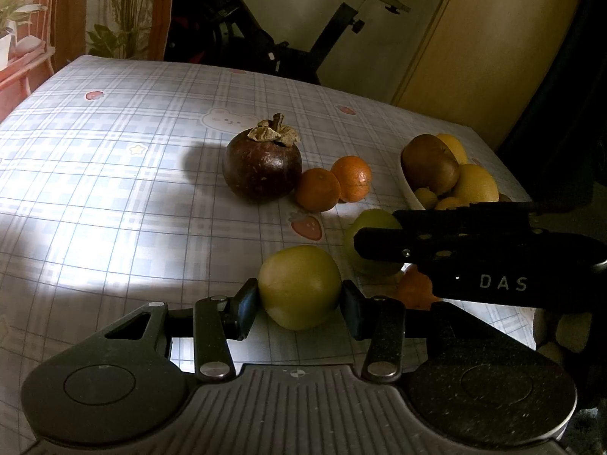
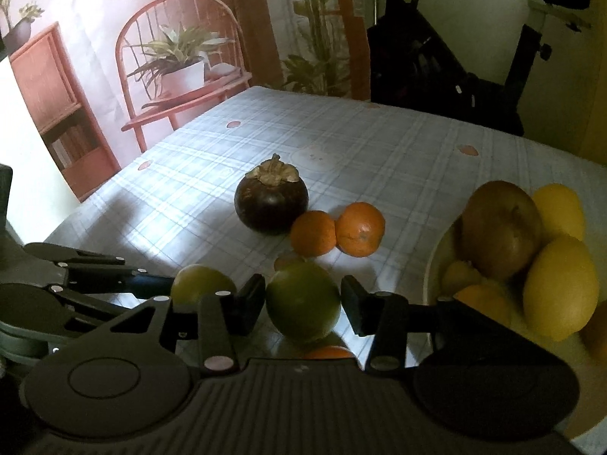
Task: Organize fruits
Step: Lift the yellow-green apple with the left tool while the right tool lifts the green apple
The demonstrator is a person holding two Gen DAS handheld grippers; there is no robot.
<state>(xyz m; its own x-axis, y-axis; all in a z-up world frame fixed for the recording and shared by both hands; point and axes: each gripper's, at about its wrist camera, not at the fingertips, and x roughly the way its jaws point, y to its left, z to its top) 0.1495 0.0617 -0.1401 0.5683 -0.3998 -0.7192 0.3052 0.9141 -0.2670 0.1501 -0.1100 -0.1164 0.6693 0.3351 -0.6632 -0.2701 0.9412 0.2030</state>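
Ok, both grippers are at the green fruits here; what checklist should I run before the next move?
1. Left gripper pads touching the first round green fruit on both sides: ok.
2. Right gripper contact on the second round green fruit: cannot tell.
3. Either fruit lifted off the checked tablecloth: cannot tell.
4. Room in the white bowl, heaped with brown and yellow fruit: not ok.
5. Dark round mangosteen and two small oranges apart from both grippers: ok.
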